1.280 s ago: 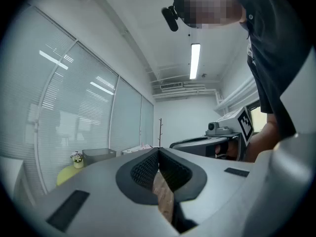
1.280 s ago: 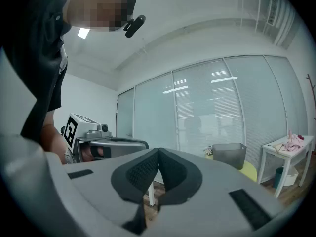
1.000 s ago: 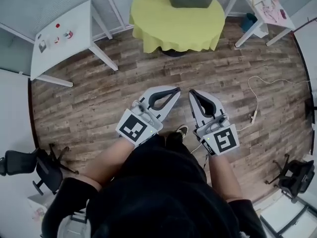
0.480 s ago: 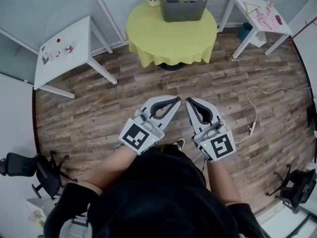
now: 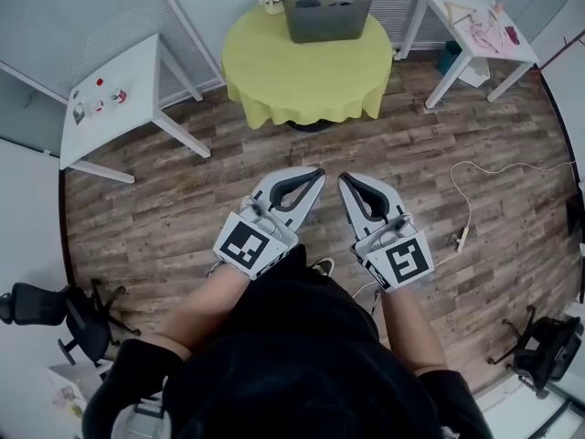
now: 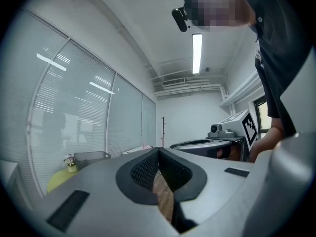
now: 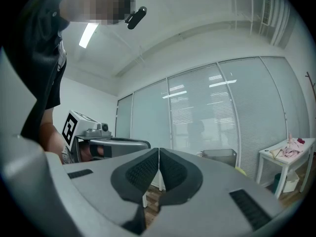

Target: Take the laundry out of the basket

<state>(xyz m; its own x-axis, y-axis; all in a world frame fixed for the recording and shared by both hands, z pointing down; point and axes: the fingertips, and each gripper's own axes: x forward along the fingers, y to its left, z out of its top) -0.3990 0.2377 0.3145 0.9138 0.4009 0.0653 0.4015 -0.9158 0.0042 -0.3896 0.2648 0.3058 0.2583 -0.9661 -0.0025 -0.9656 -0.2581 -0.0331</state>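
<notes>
My left tongs [image 5: 315,172] and right tongs [image 5: 345,177]: closed, empty
I hold them level, side by side, square markers [image 5: 244,245] up, well apart from the basket [image 5: 325,9].

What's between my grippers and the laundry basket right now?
In the head view, bare wood floor, then the near part of the yellow table that the basket stands on.

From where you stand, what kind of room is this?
Probably an office room arranged as a test space. It has glass partition walls with blinds, an office chair stands at the edge of the wood-look floor, and a grey basket sits on a round table with a yellow cloth.
</notes>
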